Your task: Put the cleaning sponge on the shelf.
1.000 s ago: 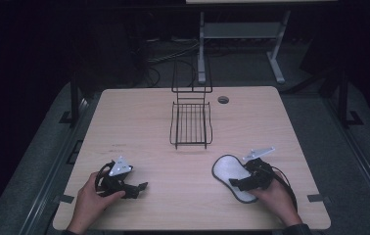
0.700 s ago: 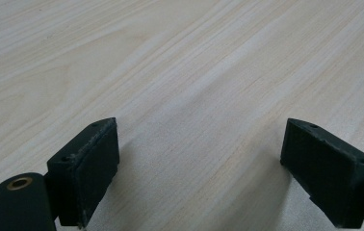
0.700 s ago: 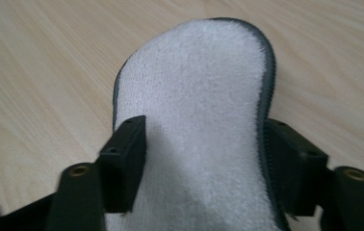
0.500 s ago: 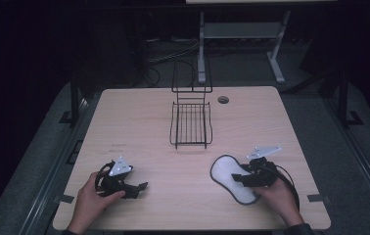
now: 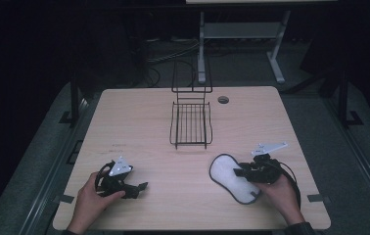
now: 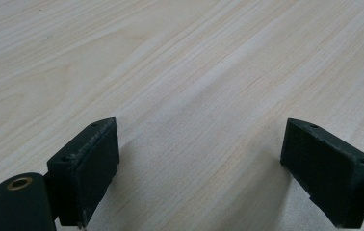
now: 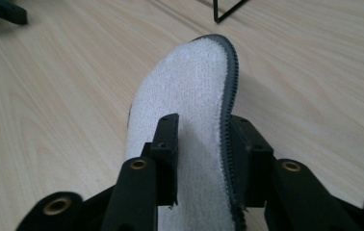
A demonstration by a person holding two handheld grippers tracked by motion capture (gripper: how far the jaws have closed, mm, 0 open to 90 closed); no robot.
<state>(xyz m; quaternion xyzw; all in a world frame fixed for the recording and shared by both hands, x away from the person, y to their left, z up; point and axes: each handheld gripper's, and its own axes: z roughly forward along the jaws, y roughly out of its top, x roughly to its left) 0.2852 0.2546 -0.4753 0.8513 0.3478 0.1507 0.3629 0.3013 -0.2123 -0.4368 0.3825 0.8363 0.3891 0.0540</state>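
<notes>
Right gripper view: jaws hide insole rear, frame-cut.

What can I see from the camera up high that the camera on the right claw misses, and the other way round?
The high view alone takes in the person's hands, the table's edges, the whole wire rack and the floor. The right gripper view alone shows how the right claw has been closing: one jaw lies on the insole's white fleece, the other behind its dark stitched rim. Both share the insole, the wood tabletop, the left claw and the rack's near corner.
</notes>
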